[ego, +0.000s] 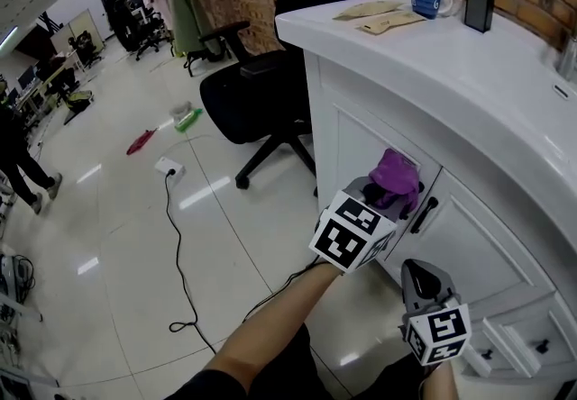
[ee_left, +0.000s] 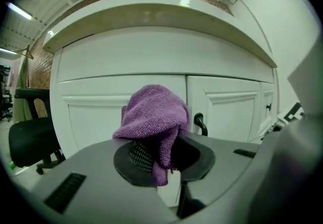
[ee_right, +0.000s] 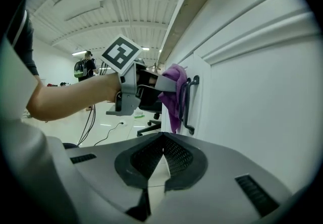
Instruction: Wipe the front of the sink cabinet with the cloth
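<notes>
Left tongs (ee_left: 161, 156) are clamped on a bunched purple cloth (ee_left: 154, 111), gripped low so that a thick wad stands out past the tips, probably so that soft fabric rather than hard plastic meets the paint. That wad is up against the front of the sink cabinet (ego: 359, 139), at the seam between two doors and just beside the black handle (ee_right: 190, 103). From the right gripper view it looks to be touching the door, though I cannot be sure of the contact. The right tongs (ee_right: 162, 160) are closed together on nothing and hang lower, near the cabinet base, seemingly parked clear of the wiping path.
</notes>
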Demonstrator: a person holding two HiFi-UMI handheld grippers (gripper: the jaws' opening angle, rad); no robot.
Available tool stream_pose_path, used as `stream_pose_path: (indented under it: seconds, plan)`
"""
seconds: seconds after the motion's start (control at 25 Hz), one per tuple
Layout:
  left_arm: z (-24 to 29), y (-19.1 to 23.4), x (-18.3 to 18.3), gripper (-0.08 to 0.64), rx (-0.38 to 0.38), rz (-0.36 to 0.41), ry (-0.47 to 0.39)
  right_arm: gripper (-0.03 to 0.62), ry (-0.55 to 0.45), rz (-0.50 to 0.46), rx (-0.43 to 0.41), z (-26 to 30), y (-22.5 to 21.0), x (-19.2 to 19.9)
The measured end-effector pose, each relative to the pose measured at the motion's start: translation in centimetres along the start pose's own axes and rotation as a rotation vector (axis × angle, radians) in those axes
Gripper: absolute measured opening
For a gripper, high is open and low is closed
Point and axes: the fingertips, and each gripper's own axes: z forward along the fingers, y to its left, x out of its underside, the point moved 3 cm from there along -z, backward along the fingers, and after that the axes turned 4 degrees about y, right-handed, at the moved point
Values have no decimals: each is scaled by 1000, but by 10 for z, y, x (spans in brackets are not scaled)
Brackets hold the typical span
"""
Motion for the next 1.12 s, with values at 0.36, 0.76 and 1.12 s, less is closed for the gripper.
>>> stream_pose_path:
  seconds: [0.36,0.76,1.12]
  plan:
    - [-3,-10,15,61,52,-11,0,0,15,20,-43,18,9,9]
    - [10,101,36,61,-190,-86,-25,0,48,25,-1,36,2,16]
    - [-2,202,53,61,-374,-108,21,0,66,20,23,47,0,18]
